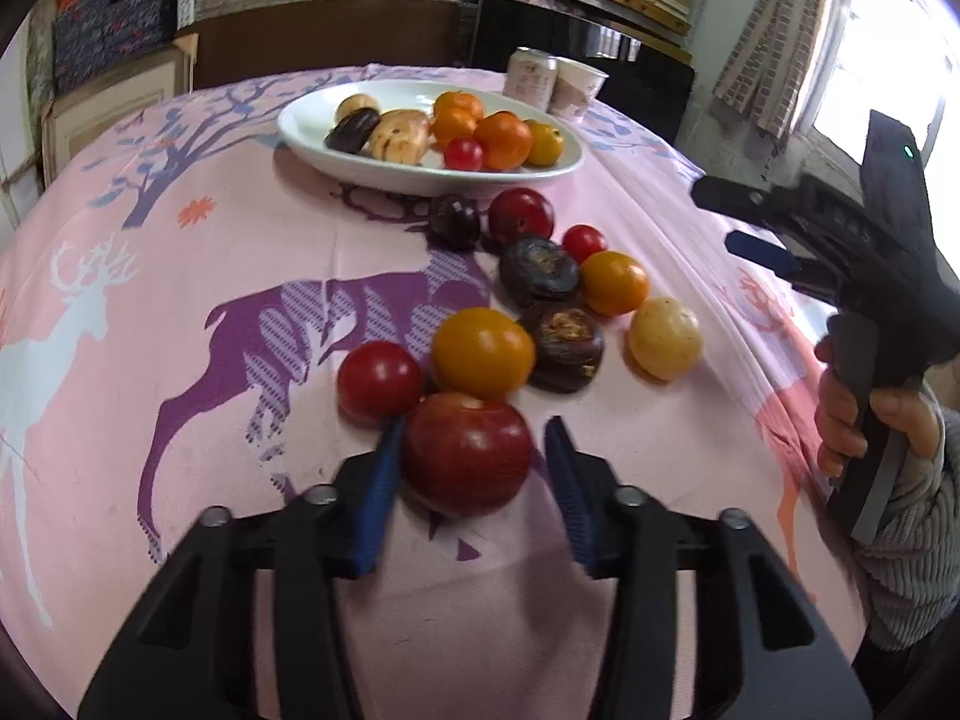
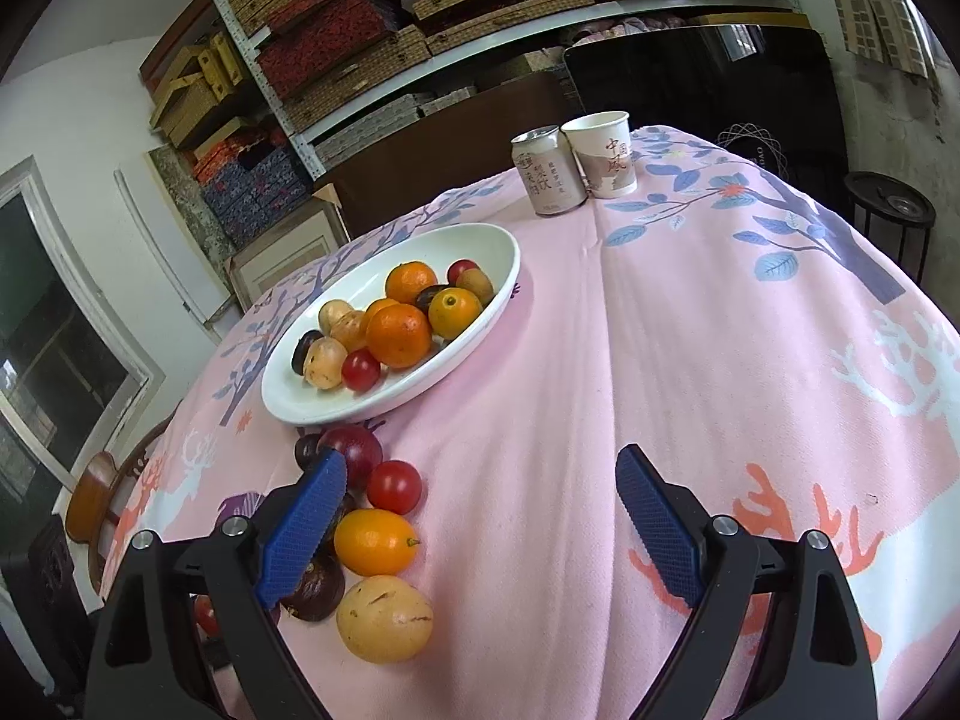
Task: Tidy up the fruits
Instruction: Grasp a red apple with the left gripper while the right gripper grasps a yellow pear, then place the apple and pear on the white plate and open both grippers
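A dark red plum [image 1: 468,450] lies on the pink cloth between the blue pads of my left gripper [image 1: 474,438]. The left pad touches it; a thin strip of cloth shows between it and the right pad. Just beyond it lie a red tomato [image 1: 379,379], a yellow-orange fruit [image 1: 483,353], dark purple fruits [image 1: 563,347] and a pale yellow fruit [image 1: 665,338]. Farther back, a white oval plate [image 1: 312,114] holds oranges, a tomato and other fruit. My right gripper [image 2: 480,456] hangs open over bare cloth, to the right of the loose fruit [image 2: 375,542].
A drink can [image 2: 547,171] and a paper cup [image 2: 603,153] stand at the table's far edge behind the plate. Shelves of boxes [image 2: 360,48] fill the back wall. A hand in a grey sleeve [image 1: 900,480] holds the right gripper at the table's right side.
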The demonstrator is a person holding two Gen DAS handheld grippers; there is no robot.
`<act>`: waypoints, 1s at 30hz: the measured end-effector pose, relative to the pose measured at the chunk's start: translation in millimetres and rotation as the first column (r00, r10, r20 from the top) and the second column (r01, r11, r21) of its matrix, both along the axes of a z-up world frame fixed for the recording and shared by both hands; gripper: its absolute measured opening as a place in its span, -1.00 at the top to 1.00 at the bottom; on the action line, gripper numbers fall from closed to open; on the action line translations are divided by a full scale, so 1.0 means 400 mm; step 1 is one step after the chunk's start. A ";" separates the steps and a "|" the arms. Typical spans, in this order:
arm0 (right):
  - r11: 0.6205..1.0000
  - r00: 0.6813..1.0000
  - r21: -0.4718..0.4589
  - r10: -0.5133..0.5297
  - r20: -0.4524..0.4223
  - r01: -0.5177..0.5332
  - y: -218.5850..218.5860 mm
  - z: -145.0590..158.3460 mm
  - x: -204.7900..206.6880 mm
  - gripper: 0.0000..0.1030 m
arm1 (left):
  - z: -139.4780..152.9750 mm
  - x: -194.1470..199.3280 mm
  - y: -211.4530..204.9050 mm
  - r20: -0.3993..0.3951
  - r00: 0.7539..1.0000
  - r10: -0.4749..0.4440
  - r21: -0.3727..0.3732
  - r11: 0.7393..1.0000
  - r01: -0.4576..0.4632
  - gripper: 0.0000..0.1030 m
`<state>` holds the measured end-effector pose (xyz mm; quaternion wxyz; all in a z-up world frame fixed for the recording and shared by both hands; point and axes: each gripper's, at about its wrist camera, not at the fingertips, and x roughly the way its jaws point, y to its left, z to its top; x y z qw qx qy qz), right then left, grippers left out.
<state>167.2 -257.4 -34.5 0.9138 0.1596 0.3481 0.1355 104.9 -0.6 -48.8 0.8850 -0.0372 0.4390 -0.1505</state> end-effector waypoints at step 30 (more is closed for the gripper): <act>0.935 0.959 -0.211 0.273 -0.082 -0.284 0.159 -0.036 -0.104 0.14 | 0.015 -0.019 0.015 0.048 0.998 0.049 0.045 0.998 -0.051 0.21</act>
